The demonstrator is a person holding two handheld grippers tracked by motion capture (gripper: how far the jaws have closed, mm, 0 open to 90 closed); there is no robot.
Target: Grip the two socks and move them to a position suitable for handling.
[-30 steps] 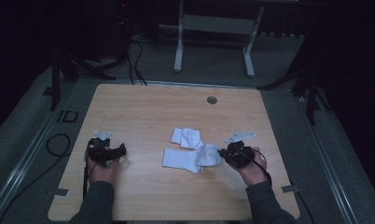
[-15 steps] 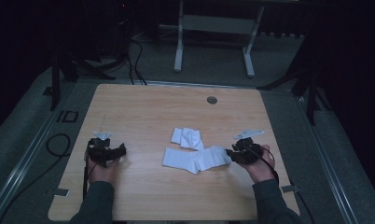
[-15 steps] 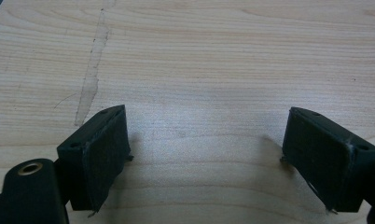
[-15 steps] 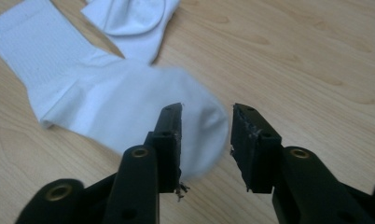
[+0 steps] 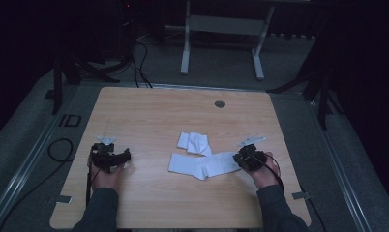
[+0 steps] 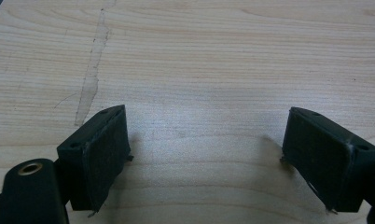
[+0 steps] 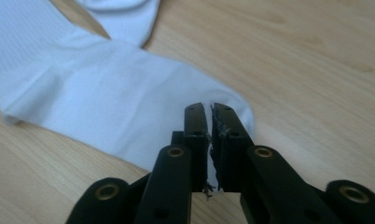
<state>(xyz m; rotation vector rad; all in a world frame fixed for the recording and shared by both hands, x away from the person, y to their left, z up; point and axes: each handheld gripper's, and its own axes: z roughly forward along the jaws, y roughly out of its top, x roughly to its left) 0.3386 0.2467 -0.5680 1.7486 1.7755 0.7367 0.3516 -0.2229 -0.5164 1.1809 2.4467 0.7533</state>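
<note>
A long white sock (image 5: 202,164) lies flat on the wooden table (image 5: 149,116), just in front of a second, folded white sock (image 5: 195,142). My right gripper (image 5: 242,159) sits low at the long sock's right end. In the right gripper view its jaws (image 7: 210,112) have just been closing and now stand almost together on the tip of the sock (image 7: 106,93), with a sliver of white fabric pinched between them. The other sock (image 7: 120,11) lies beyond. My left gripper (image 5: 116,157) rests at the table's left, open (image 6: 206,154) over bare wood.
A small round grommet (image 5: 219,103) is set into the table near its far edge. A pale streak (image 6: 92,74) marks the wood ahead of the left gripper. Cables and a metal stand (image 5: 221,29) lie on the floor beyond the table.
The right gripper has moved to the right and a little down. The long sock, bunched up at its jaws a second ago, now lies stretched out flat. The left gripper has stayed put.
</note>
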